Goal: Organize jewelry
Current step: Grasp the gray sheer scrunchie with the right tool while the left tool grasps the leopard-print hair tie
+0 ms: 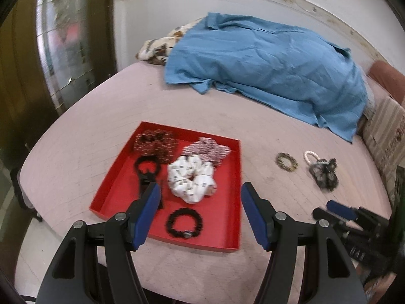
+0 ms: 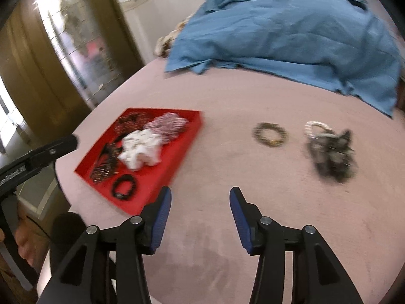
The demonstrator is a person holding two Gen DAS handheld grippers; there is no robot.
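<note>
A red tray (image 1: 114, 192) (image 2: 187, 136) lies on the pink bed. It holds a white scrunchie (image 1: 191, 177) (image 2: 141, 149), a pink patterned scrunchie (image 1: 207, 150) (image 2: 167, 125), a dark patterned scrunchie (image 1: 154, 143), a black hair clip (image 1: 146, 169) and a black bead bracelet (image 1: 184, 221) (image 2: 124, 186). On the bedcover to the right lie a gold-brown bracelet (image 1: 286, 161) (image 2: 270, 134), a pearl bracelet (image 1: 310, 155) (image 2: 316, 128) and a dark grey scrunchie (image 1: 325, 173) (image 2: 331, 157). My left gripper (image 1: 201, 195) hangs open over the tray's near part, nothing between its fingers. My right gripper (image 2: 200, 197) is open and bare over the bedcover, right of the tray.
A crumpled blue cloth (image 1: 265, 68) (image 2: 291, 38) covers the far part of the bed, a patterned fabric (image 1: 162, 45) poking out at its left. A wooden door and a mirror stand at the left. A hand (image 2: 22, 240) holds the left gripper's handle at the bed's edge.
</note>
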